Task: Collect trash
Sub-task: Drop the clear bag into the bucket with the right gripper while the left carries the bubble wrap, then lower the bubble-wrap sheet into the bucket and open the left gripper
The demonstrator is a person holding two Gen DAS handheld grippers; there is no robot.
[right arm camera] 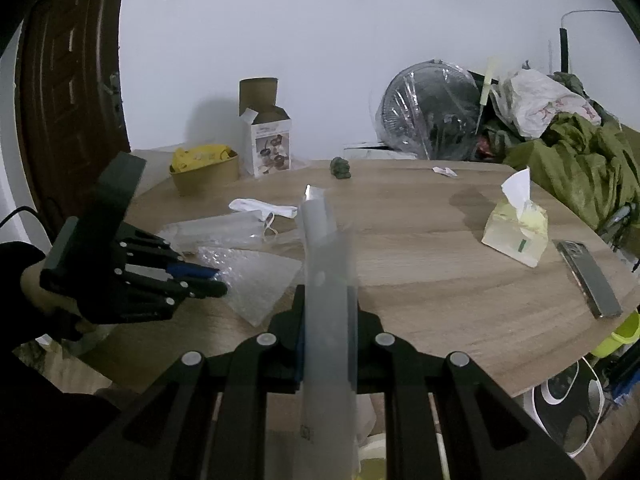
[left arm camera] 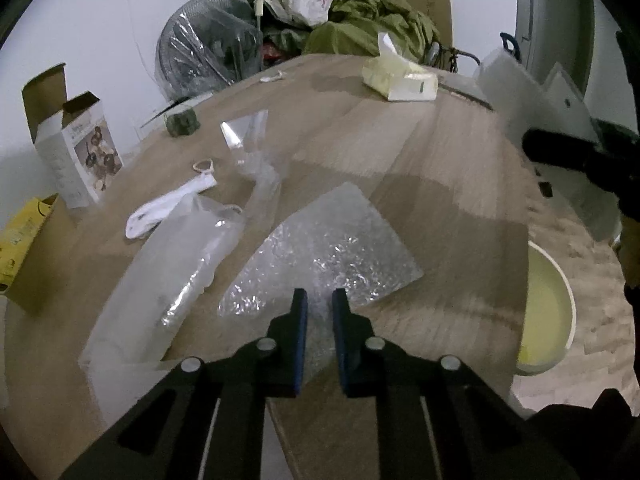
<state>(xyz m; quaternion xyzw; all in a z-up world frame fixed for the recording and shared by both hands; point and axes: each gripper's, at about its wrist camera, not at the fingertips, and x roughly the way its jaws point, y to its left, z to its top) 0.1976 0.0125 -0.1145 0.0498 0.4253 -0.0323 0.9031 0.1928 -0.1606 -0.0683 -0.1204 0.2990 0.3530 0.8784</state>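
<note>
On the left side of the wooden table a long clear plastic bag lies flat, its far end beside a white face mask. Just right of it, a sheet of bubble wrap rests on the tabletop, and the left gripper hovers over its near edge with its blue-padded fingers slightly apart and the wrap showing in the gap between them; whether they touch it I cannot tell. Farther back near the table's middle, a crumpled clear wrapper stands up, and a yellow tissue pack sits toward the far right. At the right edge of the table, the right gripper is clamped on a frosted plastic strip, holding it raised off the table. Below the table's right edge a pale yellow bin sits on the floor.
</note>
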